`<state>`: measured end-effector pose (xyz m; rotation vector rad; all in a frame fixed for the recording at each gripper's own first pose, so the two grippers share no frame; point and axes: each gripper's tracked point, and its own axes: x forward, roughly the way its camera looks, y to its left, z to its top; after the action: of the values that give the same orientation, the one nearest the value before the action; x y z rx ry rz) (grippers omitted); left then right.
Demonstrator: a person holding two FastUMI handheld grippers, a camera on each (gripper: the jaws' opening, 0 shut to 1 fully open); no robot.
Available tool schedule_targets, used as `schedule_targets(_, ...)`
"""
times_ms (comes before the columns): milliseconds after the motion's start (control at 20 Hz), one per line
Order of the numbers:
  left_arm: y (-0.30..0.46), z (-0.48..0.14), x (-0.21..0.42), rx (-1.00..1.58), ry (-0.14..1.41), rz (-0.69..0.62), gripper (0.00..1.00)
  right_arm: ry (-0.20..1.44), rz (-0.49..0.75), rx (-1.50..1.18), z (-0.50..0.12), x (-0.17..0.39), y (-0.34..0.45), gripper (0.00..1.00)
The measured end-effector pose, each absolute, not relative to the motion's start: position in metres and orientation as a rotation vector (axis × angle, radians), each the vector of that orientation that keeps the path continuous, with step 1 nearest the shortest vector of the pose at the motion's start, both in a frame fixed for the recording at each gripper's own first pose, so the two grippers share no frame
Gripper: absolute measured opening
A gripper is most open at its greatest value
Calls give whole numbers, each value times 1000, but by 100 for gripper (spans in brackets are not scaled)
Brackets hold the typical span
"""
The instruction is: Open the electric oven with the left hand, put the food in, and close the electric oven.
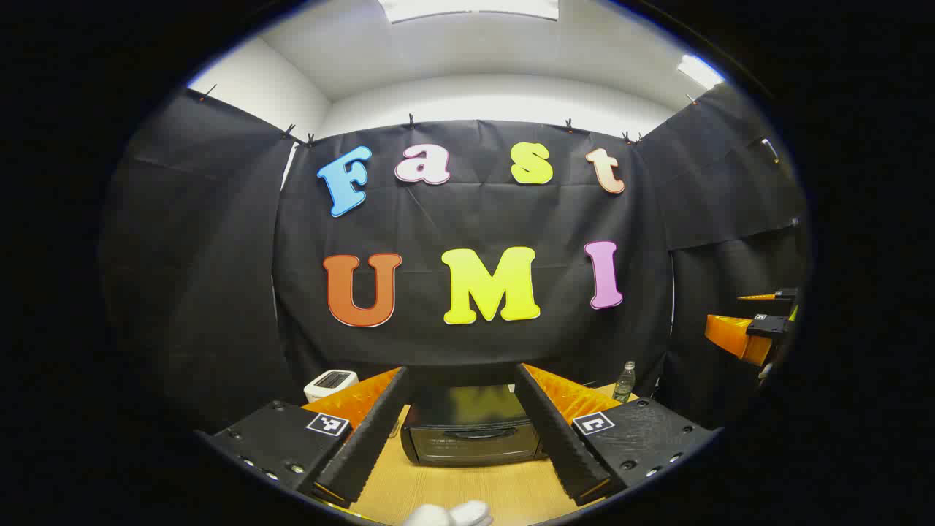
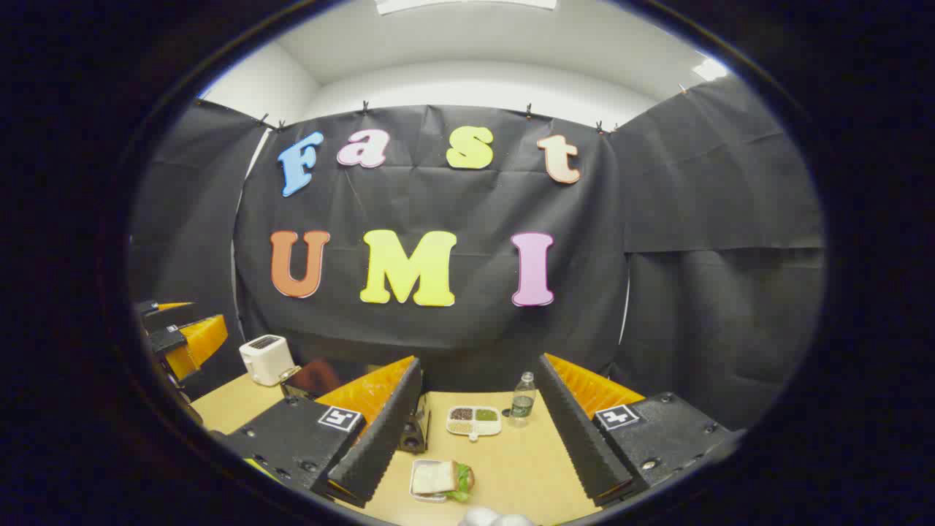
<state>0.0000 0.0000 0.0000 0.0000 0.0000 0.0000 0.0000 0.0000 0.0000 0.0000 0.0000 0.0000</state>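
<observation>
The black electric oven (image 1: 471,435) stands on the wooden table with its glass door shut and its handle across the front. My left gripper (image 1: 462,431) hangs open above the table, its fingers framing the oven from a distance. In the right gripper view, the food is a sandwich with lettuce on a small tray (image 2: 440,480), lying on the table between my open right gripper's (image 2: 482,438) fingers and below them. Part of the oven (image 2: 413,431) peeks out behind my right gripper's left finger. Each gripper appears at the edge of the other's view: the right gripper (image 1: 752,332), the left gripper (image 2: 179,336).
A white toaster (image 2: 265,358) stands at the table's back left. A divided white dish of grains (image 2: 475,421) and a water bottle (image 2: 521,400) sit right of the oven. Something white (image 1: 449,515) lies at the near table edge. Black cloth walls surround the table.
</observation>
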Motion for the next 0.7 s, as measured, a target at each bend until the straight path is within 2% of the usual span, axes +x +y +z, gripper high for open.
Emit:
schedule_targets(50, 1, -1, 0, 2, 3, 1, 95, -4, 0, -5, 2, 0, 1, 92)
schedule_targets(700, -2, -5, 0, -3, 26, 1, 95, -20, 7, -36, 9, -8, -3, 92)
